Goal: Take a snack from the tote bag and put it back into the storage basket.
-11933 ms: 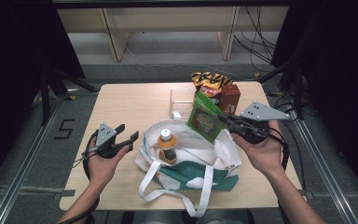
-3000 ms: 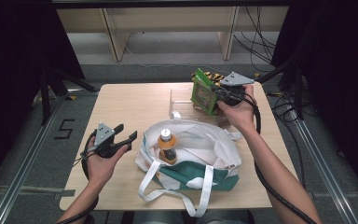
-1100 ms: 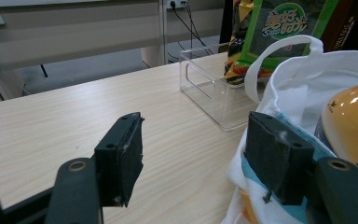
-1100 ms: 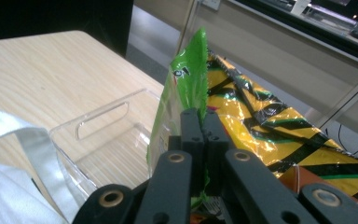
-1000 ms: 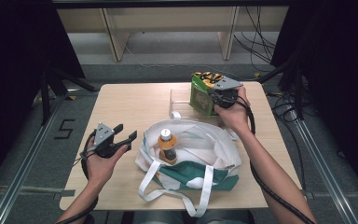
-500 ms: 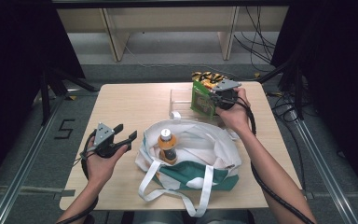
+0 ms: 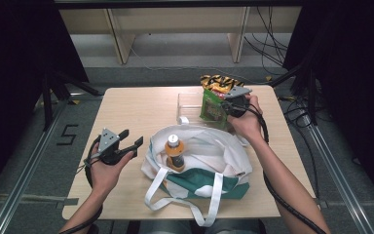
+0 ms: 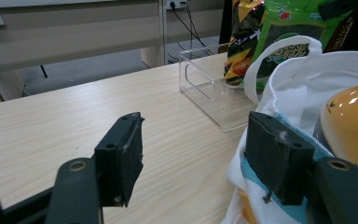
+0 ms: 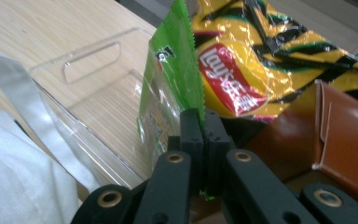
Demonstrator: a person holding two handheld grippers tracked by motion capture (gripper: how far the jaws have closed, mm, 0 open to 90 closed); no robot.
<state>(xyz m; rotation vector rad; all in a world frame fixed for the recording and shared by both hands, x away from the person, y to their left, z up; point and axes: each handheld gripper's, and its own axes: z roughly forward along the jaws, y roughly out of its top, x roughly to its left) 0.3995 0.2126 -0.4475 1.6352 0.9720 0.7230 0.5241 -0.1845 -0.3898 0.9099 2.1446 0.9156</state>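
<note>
Right two-jaw black gripper (image 9: 200, 140) clamped flat on the crimped side seam of a thin green crinkly plastic snack packet (image 9: 172, 88); pads pressed together with only film between. Packet held upright over the far right part of the pale wooden table (image 7: 141, 105), at the end of a clear acrylic open-topped bin (image 9: 98, 93), just in front of a yellow-and-black glossy crisp bag (image 9: 261, 60) and beside a brown cardboard box (image 9: 349, 135). Seen from above, same packet (image 7: 209, 105) hanging from the gripper (image 7: 230, 103) close to the bin's right end.

Likely very light, mostly air and loose contents; soft, floppy, prone to swinging and folding under its own weight. Film slick, so a pinch on the flat welded seam looks best: stiffest strip, no contents to crush. Squeezing the puffed belly risks breaking the snack or popping the bag. Gentle lowering advisable, bottom edge first, to avoid catching on the bin wall.

Left gripper (image 8: 191, 158) resting idle near the table's left edge, jaws spread wide with nothing between, next to a white-and-teal cloth tote bag (image 7: 209, 151) holding an orange bottle with a white cap (image 7: 174, 152).
</note>
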